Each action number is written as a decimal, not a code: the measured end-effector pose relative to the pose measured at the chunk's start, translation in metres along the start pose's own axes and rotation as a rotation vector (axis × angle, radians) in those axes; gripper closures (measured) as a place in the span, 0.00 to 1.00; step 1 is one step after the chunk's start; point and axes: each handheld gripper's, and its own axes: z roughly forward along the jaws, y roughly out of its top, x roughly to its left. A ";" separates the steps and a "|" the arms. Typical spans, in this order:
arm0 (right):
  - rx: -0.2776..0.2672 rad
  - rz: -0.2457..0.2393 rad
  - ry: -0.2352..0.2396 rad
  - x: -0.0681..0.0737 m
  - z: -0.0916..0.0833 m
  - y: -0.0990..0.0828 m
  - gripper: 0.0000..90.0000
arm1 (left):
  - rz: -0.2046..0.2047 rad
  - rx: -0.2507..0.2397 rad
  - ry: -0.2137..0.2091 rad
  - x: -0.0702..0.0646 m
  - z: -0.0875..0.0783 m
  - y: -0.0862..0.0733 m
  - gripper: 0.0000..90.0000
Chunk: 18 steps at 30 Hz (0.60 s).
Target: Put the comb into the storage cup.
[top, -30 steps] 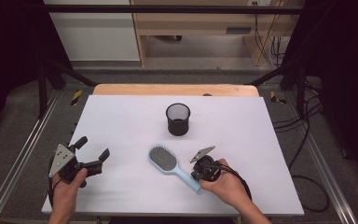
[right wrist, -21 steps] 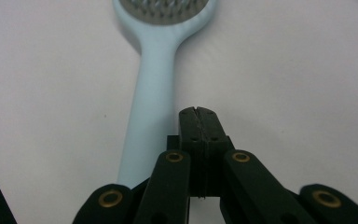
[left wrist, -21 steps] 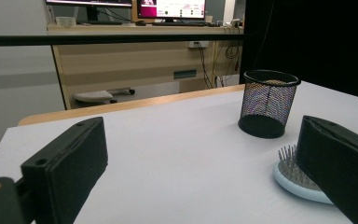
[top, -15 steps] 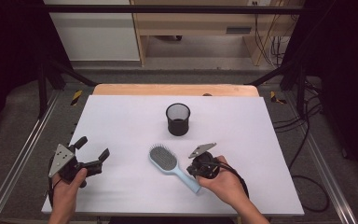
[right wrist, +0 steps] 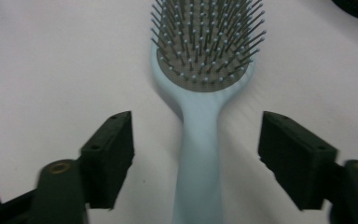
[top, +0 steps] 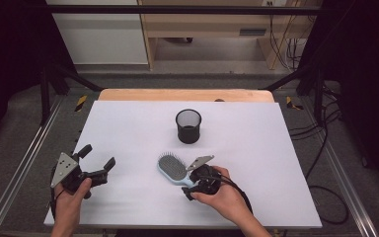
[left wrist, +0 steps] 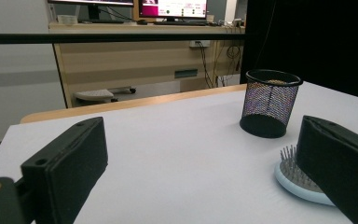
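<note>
A: Where's the hairbrush (right wrist: 204,84)?
B: Flat on the white table (top: 276,148), bristles up, in front of the mesh cup (top: 188,126). Its handle runs between the right gripper (right wrist: 196,154) jaws, which have just been opening and touch nothing.
A: And the left gripper (top: 97,160)?
B: Wide open, empty, well off to the left.

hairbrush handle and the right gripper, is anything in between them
Nothing visible. In the right gripper view the right gripper has just been opening; its jaws stand on either side of the light blue hairbrush handle with only bare white table in the gaps, and the pads do not touch it.
</note>
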 end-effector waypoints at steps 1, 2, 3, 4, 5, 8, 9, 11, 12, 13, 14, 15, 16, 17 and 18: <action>-0.005 0.003 -0.007 0.001 0.002 0.000 0.23 | 0.000 0.001 0.000 0.000 0.000 0.000 0.02; -0.006 0.007 -0.014 0.001 0.003 0.000 0.21 | 0.001 0.001 -0.001 0.000 0.000 0.000 0.02; -0.007 0.016 -0.018 0.002 0.004 0.000 0.18 | 0.001 0.001 -0.001 0.000 0.000 0.000 0.02; -0.009 0.025 -0.018 0.002 0.006 -0.001 0.16 | 0.000 0.001 -0.001 0.000 0.000 0.000 0.02; -0.011 0.032 -0.017 0.002 0.007 -0.001 0.14 | 0.000 0.001 -0.001 0.000 0.000 0.000 0.02; -0.012 0.060 -0.019 0.002 0.011 -0.002 0.09 | 0.000 0.002 -0.001 0.000 0.000 0.000 0.02; -0.016 0.059 -0.020 0.002 0.012 -0.002 0.09 | -0.001 0.002 -0.001 0.000 0.000 0.000 0.02; -0.016 0.056 -0.020 0.003 0.014 -0.001 0.10 | -0.001 0.003 -0.002 0.000 0.000 0.000 0.02; -0.011 0.055 -0.015 0.003 0.015 -0.001 0.10 | 0.000 0.003 -0.002 0.000 0.000 0.000 0.02; -0.009 0.057 -0.012 0.003 0.016 -0.001 0.13 | 0.000 0.003 -0.002 0.000 0.000 0.000 0.02; -0.003 0.055 -0.012 0.004 0.016 0.000 0.16 | 0.000 0.003 -0.002 0.000 0.001 0.000 0.02; 0.005 0.054 -0.015 0.003 0.017 0.000 0.18 | 0.000 0.003 -0.002 0.000 0.001 0.000 0.02; 0.014 0.056 -0.016 0.003 0.018 0.000 0.23 | 0.001 0.004 -0.003 0.000 0.001 0.000 0.02; 0.019 0.054 -0.015 0.003 0.018 0.001 0.27 | 0.001 0.004 -0.003 0.000 0.001 0.000 0.02; 0.025 0.057 -0.010 0.003 0.019 0.001 0.31 | 0.001 0.005 -0.003 0.000 0.001 0.000 0.02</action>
